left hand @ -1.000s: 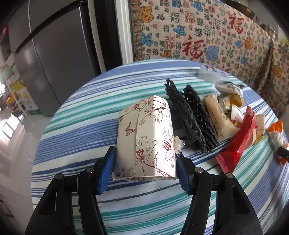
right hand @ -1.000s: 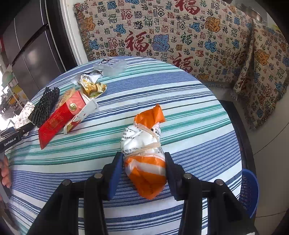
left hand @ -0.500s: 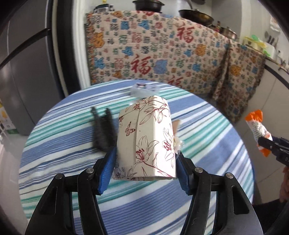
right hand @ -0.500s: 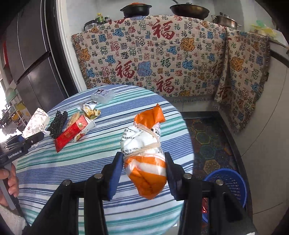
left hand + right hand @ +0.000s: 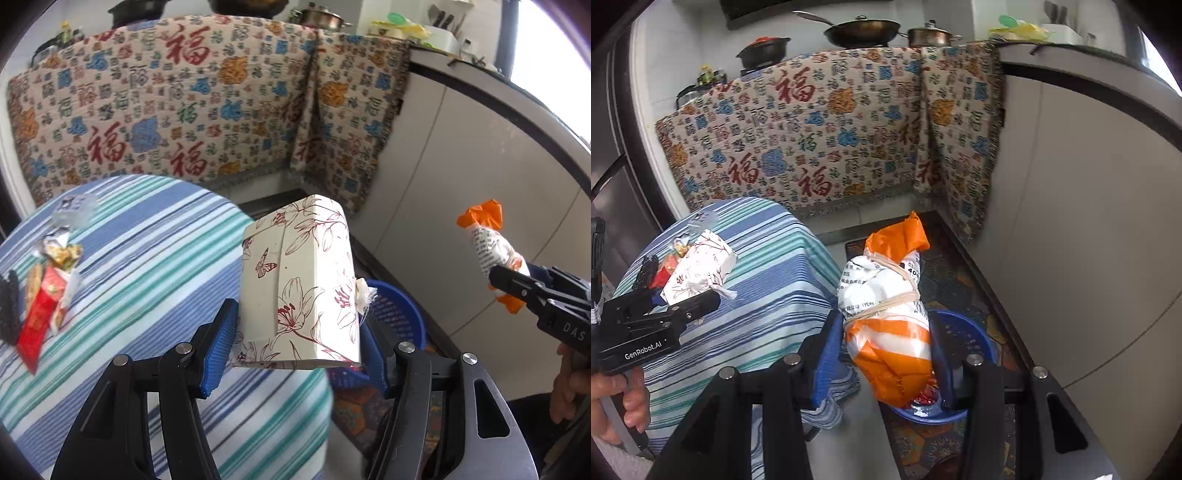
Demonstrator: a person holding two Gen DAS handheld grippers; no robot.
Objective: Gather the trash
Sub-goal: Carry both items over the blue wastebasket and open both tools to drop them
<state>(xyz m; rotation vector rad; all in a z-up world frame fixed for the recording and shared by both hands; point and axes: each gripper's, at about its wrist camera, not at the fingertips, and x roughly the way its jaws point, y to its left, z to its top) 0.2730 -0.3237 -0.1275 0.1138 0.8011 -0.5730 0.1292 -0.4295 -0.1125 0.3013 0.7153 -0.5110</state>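
**Ana:** Both hands have swung away from the striped surface (image 5: 155, 258) since a second ago; the views that looked down on the litter now look past its edge at the floor and the blue basket (image 5: 982, 343).

**Ben:** And the loads came along. The left tongs (image 5: 295, 347) pinch the floral box (image 5: 299, 288) by its two sides, and the right tongs (image 5: 886, 354) pinch the orange-and-white bag (image 5: 886, 314), bound with rubber bands, around its lower half.

**Ana:** From the right wrist view the bag hangs over the basket, which already has some wrappers in it. The box looks short of the rim, above the surface's edge.

**Ben:** That's the risk, I think. If the left tongs let go now, the box likely strikes the cloth edge or the rim and lands on the floor.

**Ana:** The bag is soft and gripped low, so it could sag or slip out before it is centred. Two hands over one small basket could also knock together.

**Ben:** Plenty remains anyway: the red packet (image 5: 38, 317), the black mesh pieces (image 5: 9, 306) and the crumpled wrappers (image 5: 61, 251) lie on the surface, well apart from the basket.
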